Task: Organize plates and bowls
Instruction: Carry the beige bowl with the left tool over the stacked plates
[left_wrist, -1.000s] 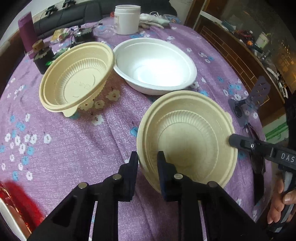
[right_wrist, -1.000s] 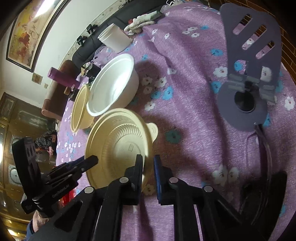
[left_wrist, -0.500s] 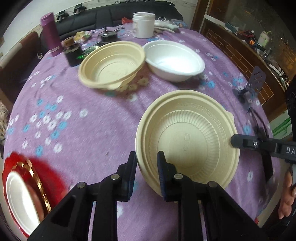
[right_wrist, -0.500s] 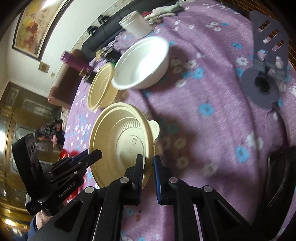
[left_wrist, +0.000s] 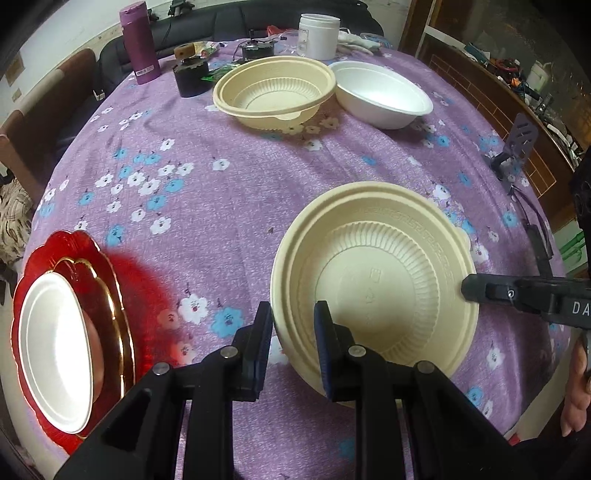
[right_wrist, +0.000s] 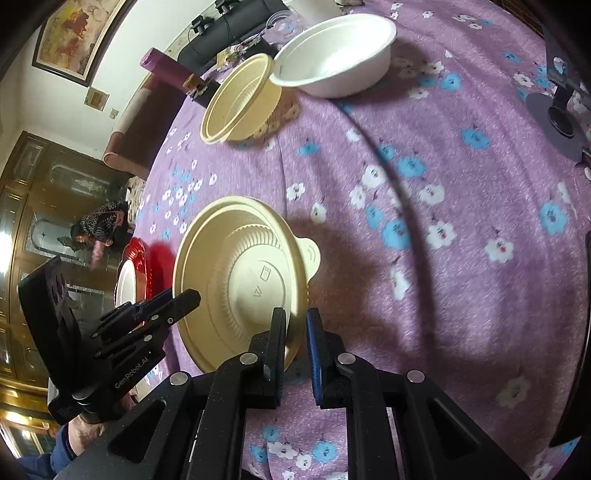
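Both grippers, left and right, pinched beige bowl at opposite rim edges; looked light, thin, flexible; rim best hold.

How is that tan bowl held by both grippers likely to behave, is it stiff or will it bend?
The tan bowl looks like thin molded disposable ware, so probably light and somewhat flexible. Its ribbed wall likely adds some stiffness. The left gripper and right gripper each pinch only the rim, on opposite sides, so it may flex or slip if squeezed unevenly.
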